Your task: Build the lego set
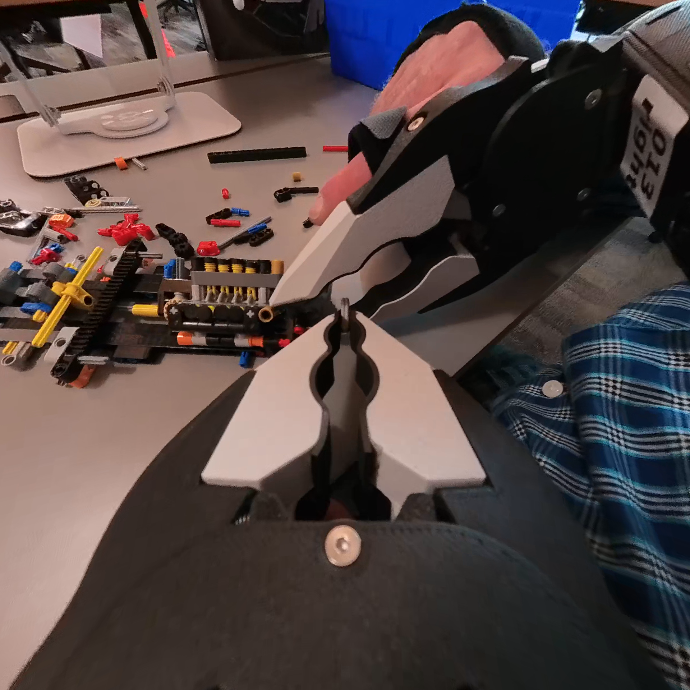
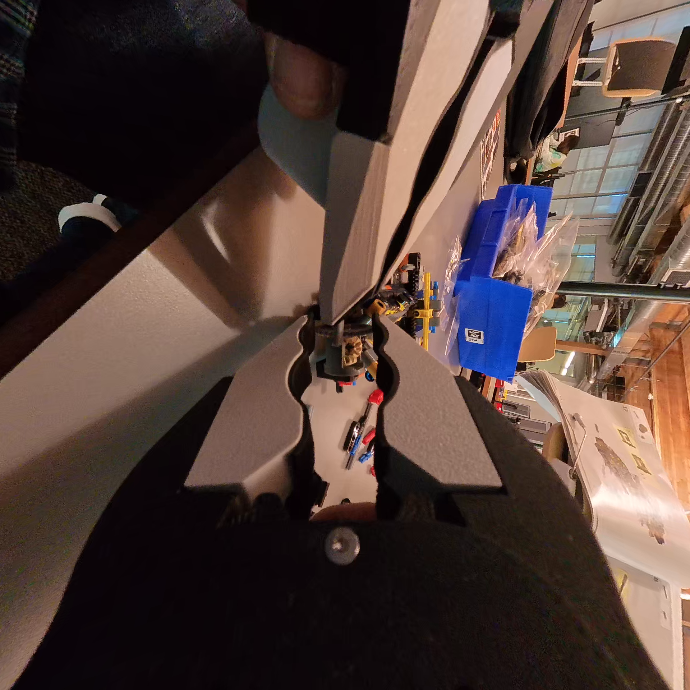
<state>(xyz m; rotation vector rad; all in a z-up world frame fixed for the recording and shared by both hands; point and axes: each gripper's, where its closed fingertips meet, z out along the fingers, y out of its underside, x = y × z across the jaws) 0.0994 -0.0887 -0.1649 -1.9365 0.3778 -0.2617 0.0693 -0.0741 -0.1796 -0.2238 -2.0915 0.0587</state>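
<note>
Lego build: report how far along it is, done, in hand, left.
Done: a long chassis already stands assembled on the table, with a yellow-spring block and a black toothed rack.
In hand: the left gripper pinches a small dark ring piece at that chassis's end; the right gripper, jaws apart, straddles it.
Left: many loose pieces lie unused, so plenty remains.

Pale grey fingers [image 1: 407, 410] on black gripper bodies. Beyond the jaws, a black, yellow and grey model [image 1: 157, 298]; red and blue pieces [image 1: 224, 223]; blue bin [image 2: 493, 310]; blue plaid shirt [image 1: 616, 429] right.
</note>
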